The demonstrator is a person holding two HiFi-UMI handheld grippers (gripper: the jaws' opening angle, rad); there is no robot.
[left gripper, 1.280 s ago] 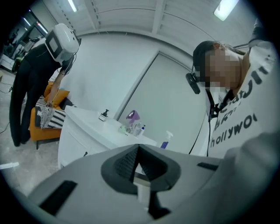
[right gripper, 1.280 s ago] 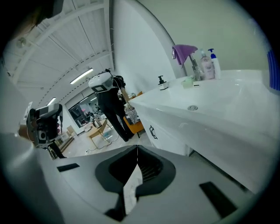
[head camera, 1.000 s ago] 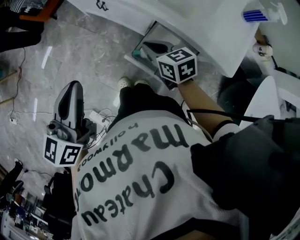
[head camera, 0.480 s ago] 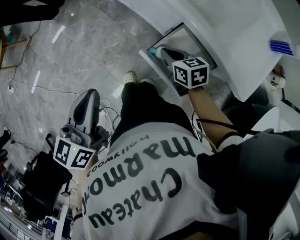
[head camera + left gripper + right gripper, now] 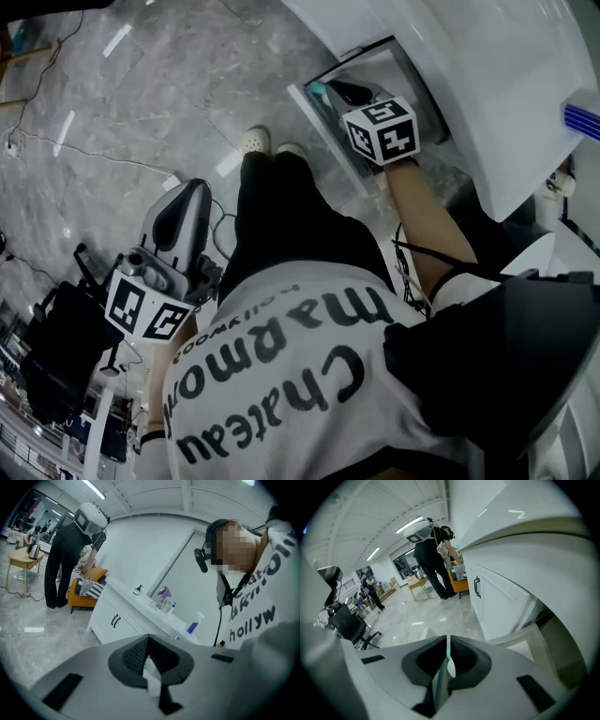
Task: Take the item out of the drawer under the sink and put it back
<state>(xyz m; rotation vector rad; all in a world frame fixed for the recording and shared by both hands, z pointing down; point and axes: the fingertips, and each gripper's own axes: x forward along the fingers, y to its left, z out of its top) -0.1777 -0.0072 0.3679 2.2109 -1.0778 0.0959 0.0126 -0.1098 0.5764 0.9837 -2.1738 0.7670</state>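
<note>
Item [image 5: 317, 91] pinched between the shut jaws of the right hand-held gripper [image 5: 446, 644] hangs at the open drawer [image 5: 320, 129].

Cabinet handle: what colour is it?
Black. The handle shows best in the right gripper view.

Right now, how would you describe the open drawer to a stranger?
Find the long white sink cabinet. Low on its front, one drawer stands pulled out over the marble floor, under the right gripper; the doors beside it are shut.
</note>
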